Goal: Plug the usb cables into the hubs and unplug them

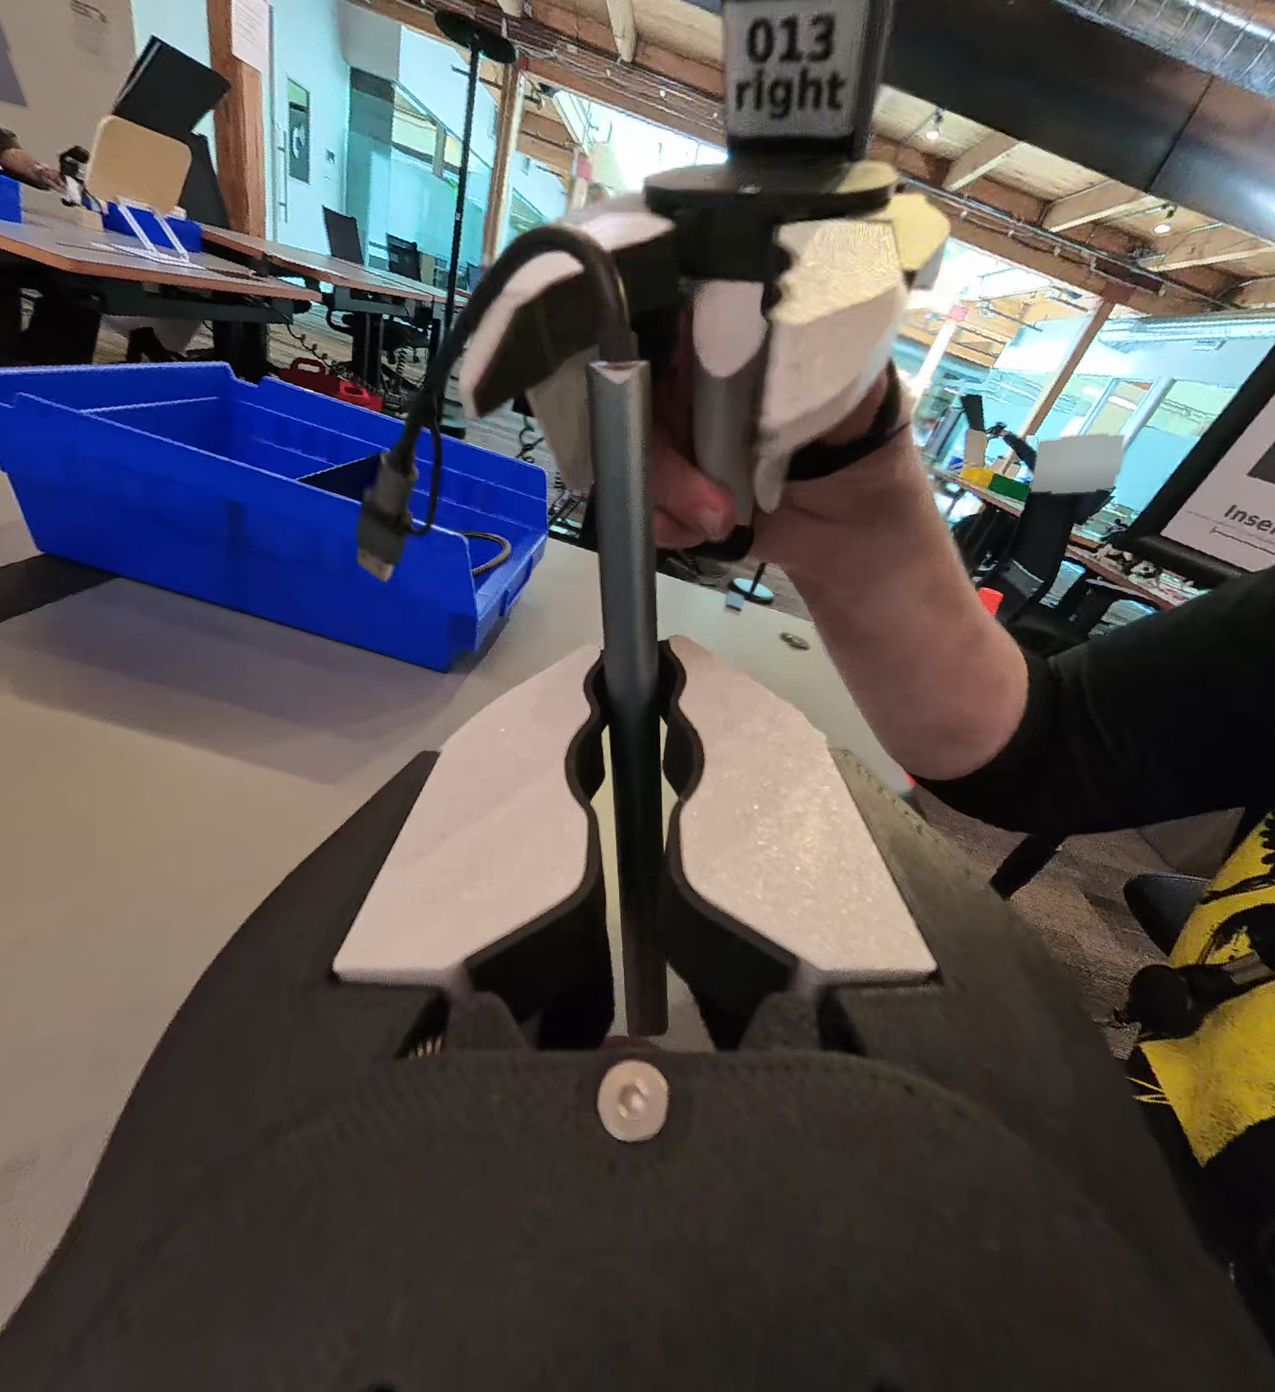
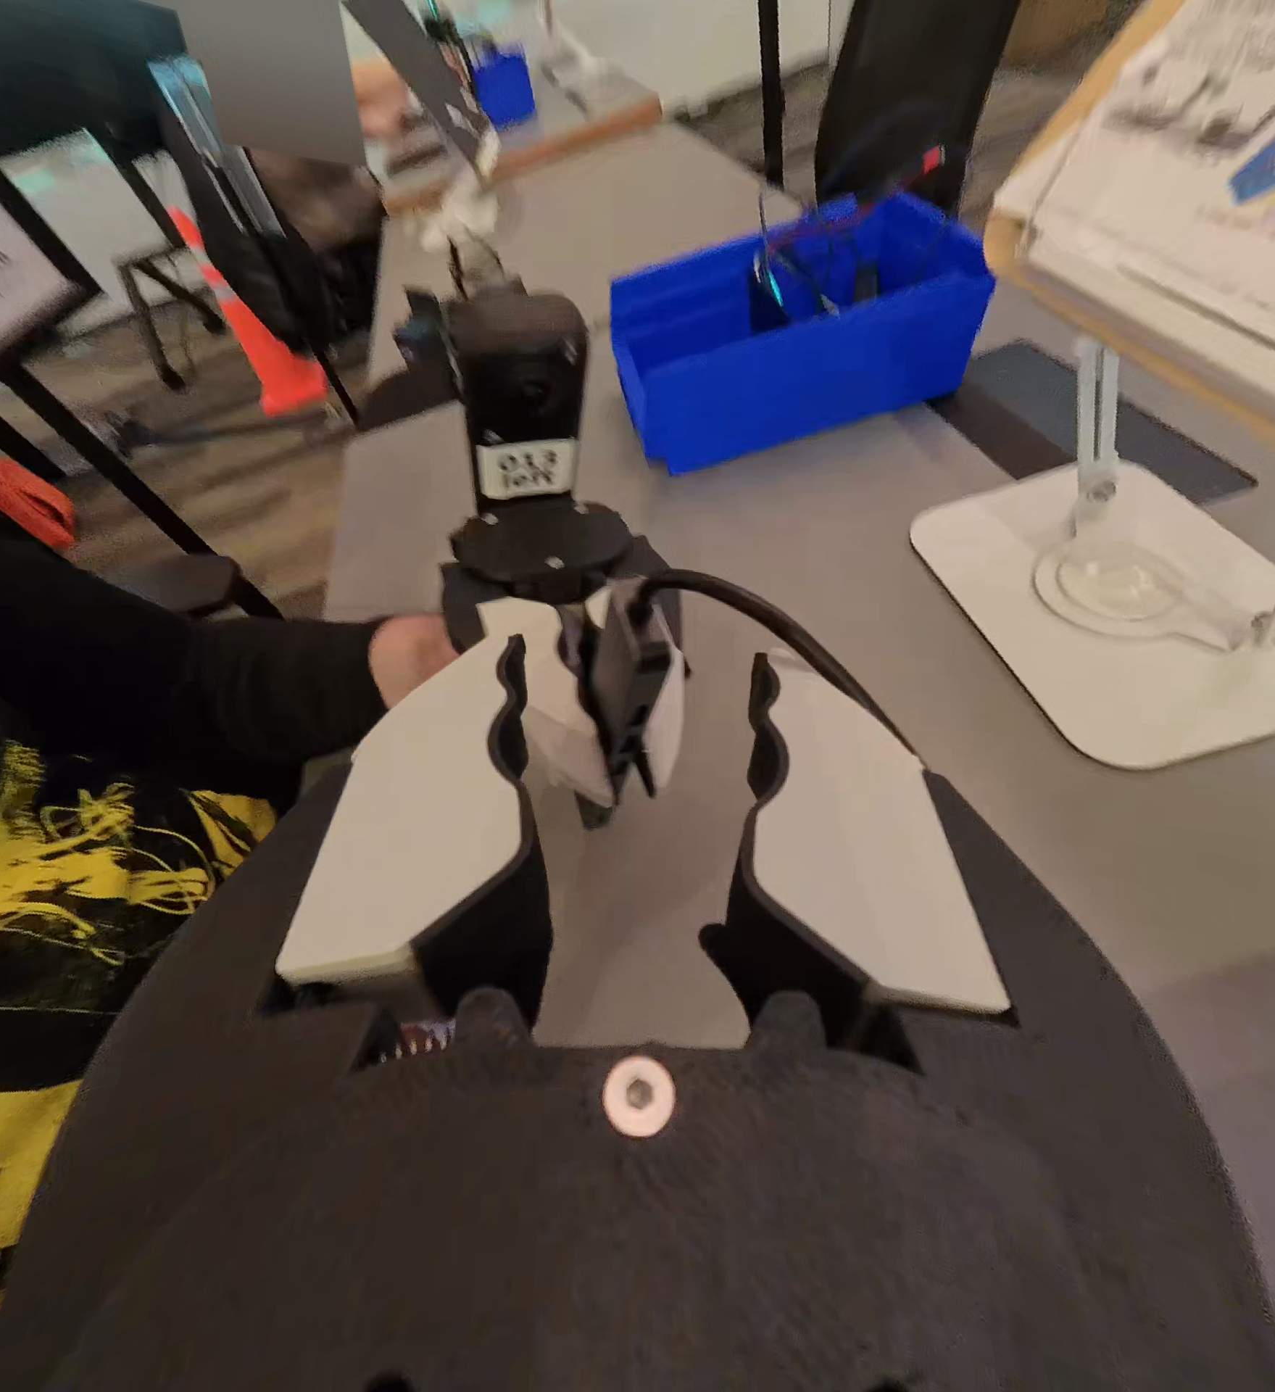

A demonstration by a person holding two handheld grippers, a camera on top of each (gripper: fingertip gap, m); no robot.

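Two left fingers [image 1: 514, 791] were narrowed on a slim dark grey usb hub [image 1: 623, 527], pads pressed on its flat sides. The left gripper [image 1: 632, 663] held it edge-on and clear of the counter [image 1: 129, 753], probably so the end and ports stayed reachable. The right gripper [image 2: 638, 651] faced it nose to nose with its fingers spread wide. The hub's far end sat between them, with a gap on both sides and nothing gripped. That looked like either a release or a lineup for a fresh pinch; can't tell which. A black cable [image 2: 785, 618] arched off the hub end and hung loose, and its usb plug [image 1: 382, 527] dangled in the air in front of the blue bin [image 1: 242, 512], plugged into nothing. The bin sat well behind on the counter with more cables inside, likely the supply.
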